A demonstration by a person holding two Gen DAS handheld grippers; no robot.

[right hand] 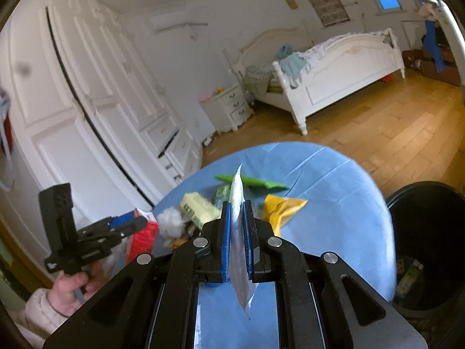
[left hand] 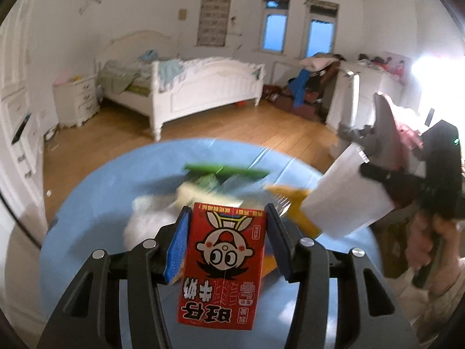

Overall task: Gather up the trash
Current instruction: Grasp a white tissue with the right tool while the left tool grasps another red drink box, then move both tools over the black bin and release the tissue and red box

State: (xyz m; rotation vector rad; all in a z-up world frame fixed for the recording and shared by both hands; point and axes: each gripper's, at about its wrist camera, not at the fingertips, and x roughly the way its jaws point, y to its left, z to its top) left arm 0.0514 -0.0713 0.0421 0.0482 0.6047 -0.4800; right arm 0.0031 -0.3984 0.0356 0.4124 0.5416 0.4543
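Note:
My left gripper (left hand: pixel 225 218) is shut on a red milk carton (left hand: pixel 223 264) and holds it above the round blue table (left hand: pixel 96 203). My right gripper (right hand: pixel 236 206) is shut on a flat white packet (right hand: pixel 239 250), held edge-on above the table (right hand: pixel 334 197). In the left wrist view the right gripper (left hand: pixel 366 165) shows at the right with the white packet (left hand: pixel 345 197). In the right wrist view the left gripper (right hand: pixel 136 222) shows at the left with the red carton (right hand: pixel 144 238). Trash lies on the table: a green wrapper (right hand: pixel 252 181), a yellow bag (right hand: pixel 280 208), a pale yellow box (right hand: pixel 199 208), a white fluffy wad (right hand: pixel 171 221).
A black trash bin (right hand: pixel 430 244) stands on the floor right of the table, with some packaging inside. A white bed (left hand: pixel 203 87), a nightstand (left hand: pixel 77 100) and white wardrobes (right hand: pixel 87 101) stand around the wooden floor. Cluttered furniture (left hand: pixel 348 93) is at the right.

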